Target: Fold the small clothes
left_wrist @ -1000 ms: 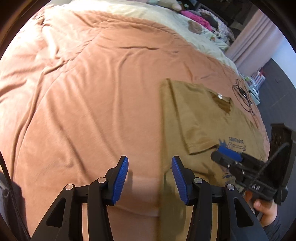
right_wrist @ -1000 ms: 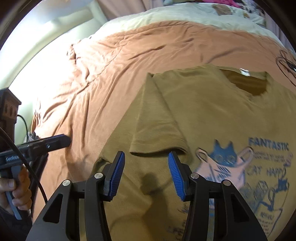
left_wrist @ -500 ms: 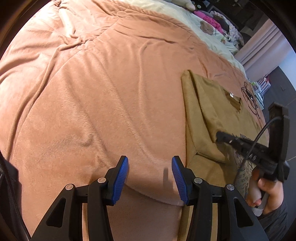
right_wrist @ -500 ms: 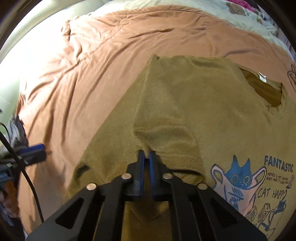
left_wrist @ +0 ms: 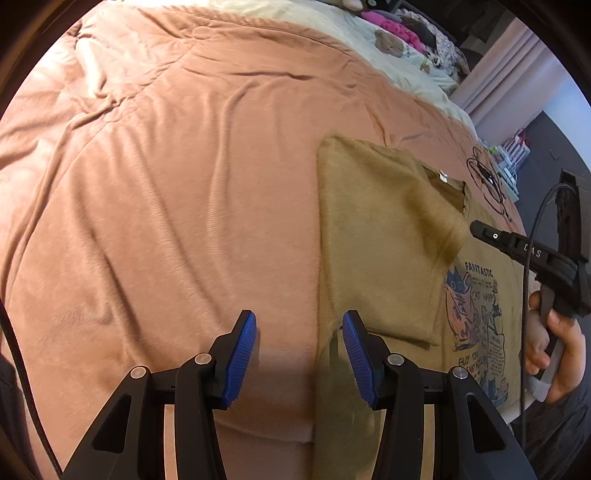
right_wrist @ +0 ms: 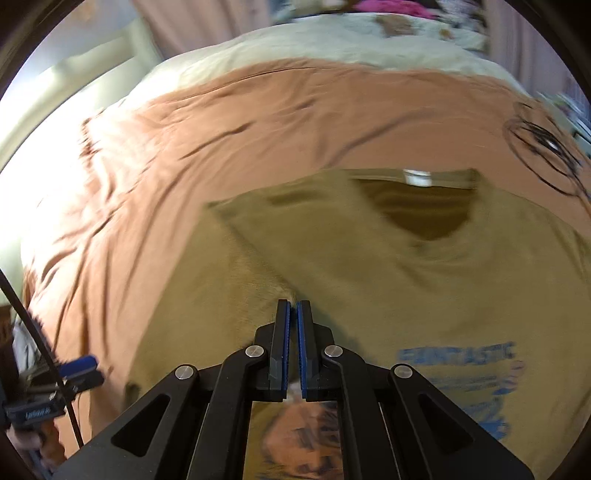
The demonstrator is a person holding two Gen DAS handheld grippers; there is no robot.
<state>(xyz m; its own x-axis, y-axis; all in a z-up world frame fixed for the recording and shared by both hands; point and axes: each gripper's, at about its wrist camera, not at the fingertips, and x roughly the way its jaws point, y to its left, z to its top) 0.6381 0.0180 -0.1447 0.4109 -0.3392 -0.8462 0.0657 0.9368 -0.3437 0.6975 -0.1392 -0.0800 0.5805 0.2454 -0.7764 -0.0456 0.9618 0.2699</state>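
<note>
T-shirt (left_wrist: 373,236) flat on blanket (left_wrist: 184,184), pillows (left_wrist: 391,29) behind

Right wrist view smeared by motion: print on the olive T-shirt (right_wrist: 388,280) illegible apart from large blue lettering. Sleeve edge disappears between the pads of the right gripper (right_wrist: 294,308). Left wrist view: shirt hem cut off behind the left gripper (left_wrist: 298,334); the hand (left_wrist: 554,354) cropped at frame edge.

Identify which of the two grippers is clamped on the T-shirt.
The right gripper: its blue pads pinch the olive T-shirt sleeve fold, while the left gripper stands open.
</note>
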